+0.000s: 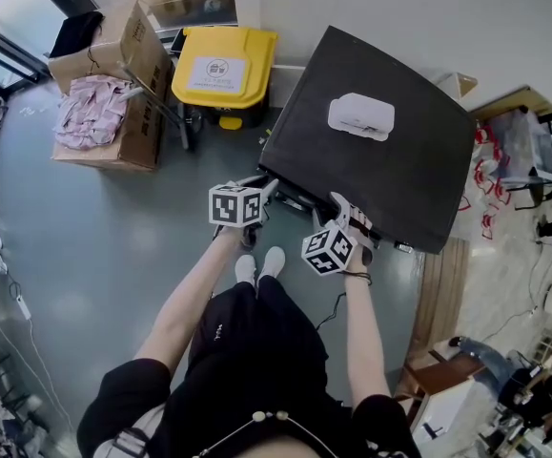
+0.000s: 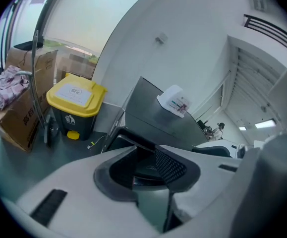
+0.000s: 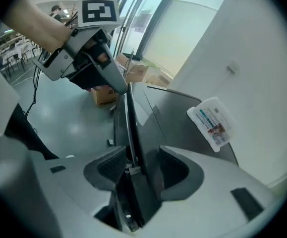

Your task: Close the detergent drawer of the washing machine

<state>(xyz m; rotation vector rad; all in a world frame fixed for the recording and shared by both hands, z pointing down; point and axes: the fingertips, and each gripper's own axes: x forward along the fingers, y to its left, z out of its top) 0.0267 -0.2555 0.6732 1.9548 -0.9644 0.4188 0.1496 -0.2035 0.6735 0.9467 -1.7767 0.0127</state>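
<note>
The black washing machine [image 1: 371, 175] is seen from above, with a white packet [image 1: 361, 115] lying on its lid. Its dark detergent drawer [image 1: 293, 197] is at the front edge, near the left corner. My right gripper [image 3: 138, 165] is open; the drawer's thin front panel [image 3: 133, 128] stands upright between the jaws, and no pad presses on it. In the head view that right gripper [image 1: 344, 216] is at the front edge. My left gripper [image 1: 261, 191] is at the machine's left front corner, open, with dark machine parts behind the left gripper [image 2: 143, 167] gap.
A yellow-lidded bin [image 1: 223, 70] stands left of the machine. Cardboard boxes [image 1: 113, 84] with pink cloth [image 1: 90, 113] lie farther left. Wooden furniture [image 1: 442, 370] and clutter fill the right side. The person's white shoes [image 1: 259, 267] are close before the machine on grey floor.
</note>
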